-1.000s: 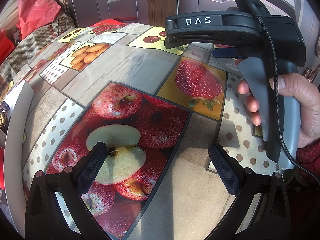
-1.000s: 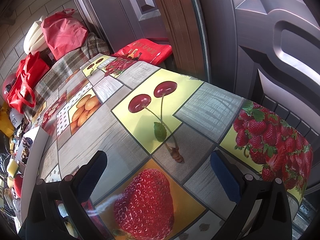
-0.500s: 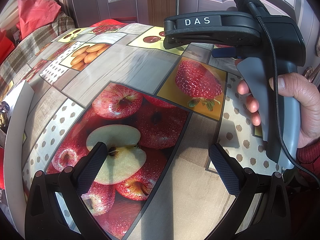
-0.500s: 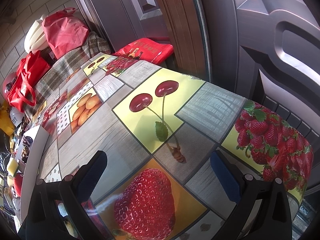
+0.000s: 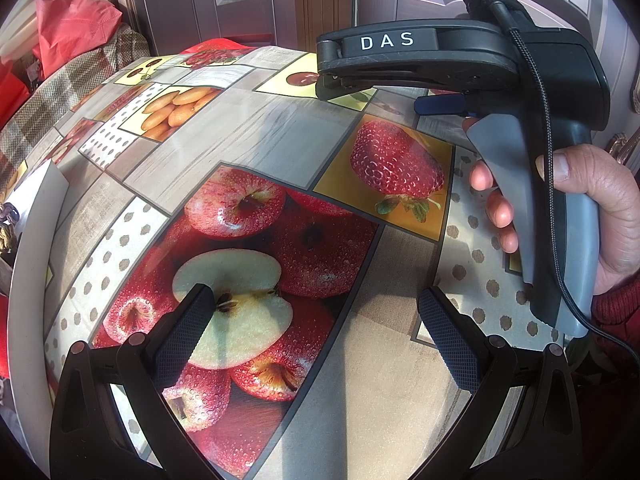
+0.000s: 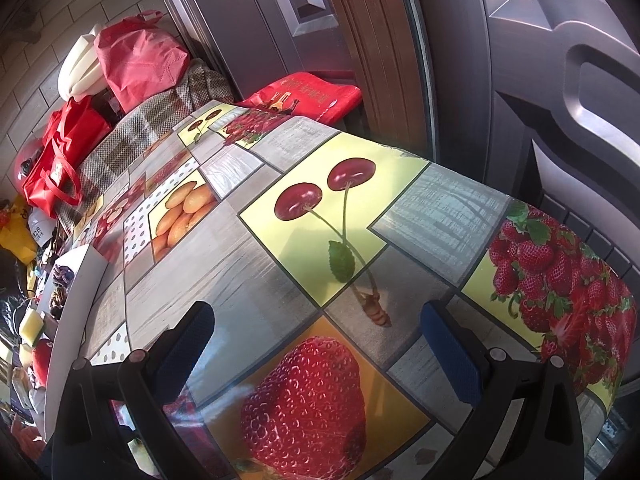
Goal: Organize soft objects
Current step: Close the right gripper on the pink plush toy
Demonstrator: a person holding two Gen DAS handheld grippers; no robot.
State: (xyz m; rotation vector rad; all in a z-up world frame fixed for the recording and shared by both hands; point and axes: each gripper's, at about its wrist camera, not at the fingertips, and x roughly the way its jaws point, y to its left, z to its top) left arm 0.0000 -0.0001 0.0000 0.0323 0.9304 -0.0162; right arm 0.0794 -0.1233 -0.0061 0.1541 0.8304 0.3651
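Fruit-print tablecloth [image 5: 248, 136] across the whole middle of the left wrist view: cut apple at lower centre, one big strawberry at right of centre, apricots toward upper left. Same cloth in the right wrist view, twin cherries at centre, strawberry bunch at far right edge. Nothing lying on the printed surface between either pair of fingers.

Behind, at upper left in the right wrist view: pink bag [image 6: 140, 60] on top of a checked blanket [image 6: 132, 140], bright red bag [image 6: 60, 164] lower down, flat red bag [image 6: 312, 94] at the far table edge. Dark panelled door [image 6: 560, 80] filling the upper right.

Right gripper [image 5: 440, 105] entering the left wrist view from upper right, black body marked DAS, grey handle wrapped by the right hand [image 5: 580, 216], thumb on top, fingertips curled round the front. One blue pad just visible under the body. Seen from its own camera, jaws spread wide, empty, over the strawberry print.

Left gripper [image 5: 316, 328] at bottom of its view, jaws spread wide too, gripping nothing, over the apple print.

White tray [image 6: 64, 312] along the left edge in the right wrist view. Small soft objects [image 6: 36, 332] beyond its rim at far left: something yellow, something red, dark knotted bits; too small to name further. Well apart from both grippers.
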